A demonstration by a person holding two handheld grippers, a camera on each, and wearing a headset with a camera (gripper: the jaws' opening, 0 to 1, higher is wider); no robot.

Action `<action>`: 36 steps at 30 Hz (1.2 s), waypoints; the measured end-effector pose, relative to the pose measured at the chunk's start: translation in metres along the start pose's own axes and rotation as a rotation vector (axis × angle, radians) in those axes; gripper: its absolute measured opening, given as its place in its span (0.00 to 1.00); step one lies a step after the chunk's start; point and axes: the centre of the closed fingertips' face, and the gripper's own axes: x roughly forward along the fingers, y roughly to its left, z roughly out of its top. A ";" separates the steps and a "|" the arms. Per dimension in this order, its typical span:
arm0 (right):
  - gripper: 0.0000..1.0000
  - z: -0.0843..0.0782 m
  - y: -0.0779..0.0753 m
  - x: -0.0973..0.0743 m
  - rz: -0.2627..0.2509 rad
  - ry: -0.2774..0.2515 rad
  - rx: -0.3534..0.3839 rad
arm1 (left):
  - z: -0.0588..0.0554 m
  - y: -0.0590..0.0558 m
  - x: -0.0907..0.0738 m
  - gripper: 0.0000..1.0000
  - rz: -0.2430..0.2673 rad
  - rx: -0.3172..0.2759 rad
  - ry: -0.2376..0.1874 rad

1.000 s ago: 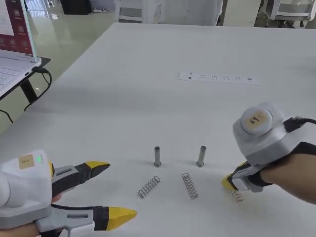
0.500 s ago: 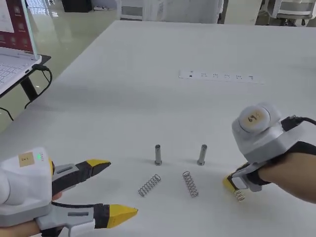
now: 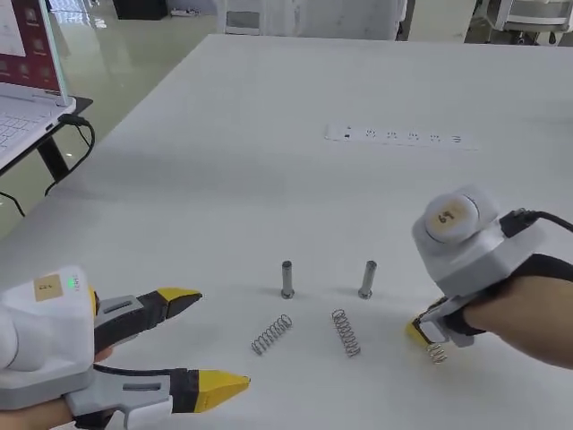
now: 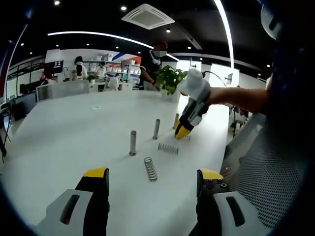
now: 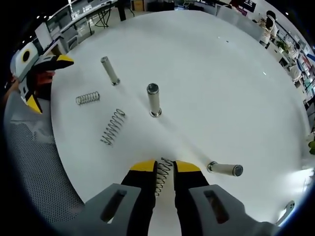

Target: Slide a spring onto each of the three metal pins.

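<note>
right hand-held gripper (image 5: 165,166) clamped on small coiled steel spring (image 5: 161,179) near worktop (image 5: 221,73) front edge; left hand-held gripper (image 4: 153,174) jaws apart. Spring looks light and squashy, so pinch mid-coil, gently.

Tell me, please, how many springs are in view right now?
3. The left spring and the middle spring lie loose on the table; the third spring is held between the jaws of the right tool.
</note>
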 end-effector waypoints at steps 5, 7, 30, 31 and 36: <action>0.11 0.000 0.000 0.001 -0.012 0.014 -0.029 | 0.000 0.000 0.000 0.68 0.000 0.000 -0.001; 0.10 0.001 0.001 0.001 -0.019 0.022 -0.042 | 0.000 -0.001 0.000 0.68 0.000 0.002 -0.001; 0.09 0.009 -0.008 -0.012 -0.019 -0.060 -0.018 | 0.001 -0.001 0.000 0.68 -0.001 0.008 0.002; 0.09 0.010 -0.008 -0.014 -0.021 -0.069 -0.017 | 0.001 -0.001 0.000 0.68 -0.001 0.008 0.003; 0.08 0.014 -0.008 -0.021 -0.025 -0.097 -0.007 | 0.001 -0.001 -0.001 0.68 -0.002 0.012 0.006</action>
